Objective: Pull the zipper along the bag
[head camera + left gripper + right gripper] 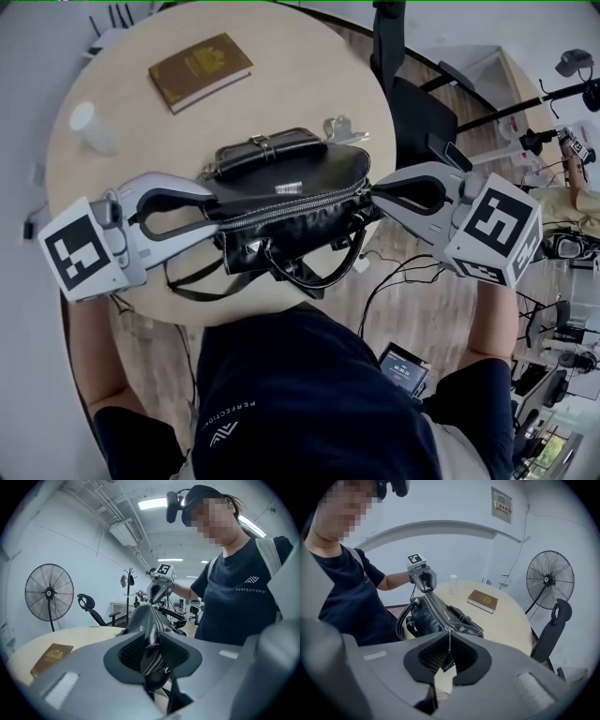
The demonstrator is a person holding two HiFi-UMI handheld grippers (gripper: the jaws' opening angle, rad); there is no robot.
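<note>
The black leather bag (281, 178) lies on its side at the near edge of the round counter (122, 159), its length running left to right and its handles (309, 267) drooping over the near rim. Its silver zipper (291, 208) runs along the top seam from one end to the other, and the teeth look meshed along the stretch that shows. The right tongs (450, 651) are at the bag's right end, squeezed almost together on the thin metal zipper pull (450, 639), which stands upright between the pads. The left tongs (152, 656) are at the opposite end, set partway closed and clamped on the bag's left tip, with the leather and the end of the zipper pinched between the pads. A buckled flap or strap (267, 145) lies along the bag's far side. Farther back on the counter a brown book (200, 70) lies flat, and a white cup (92, 127) stands to its left, both well apart from the bag. A black office chair (412, 103) stands beyond the counter on the right, and cables (394, 277) trail on the wooden floor below.
</note>
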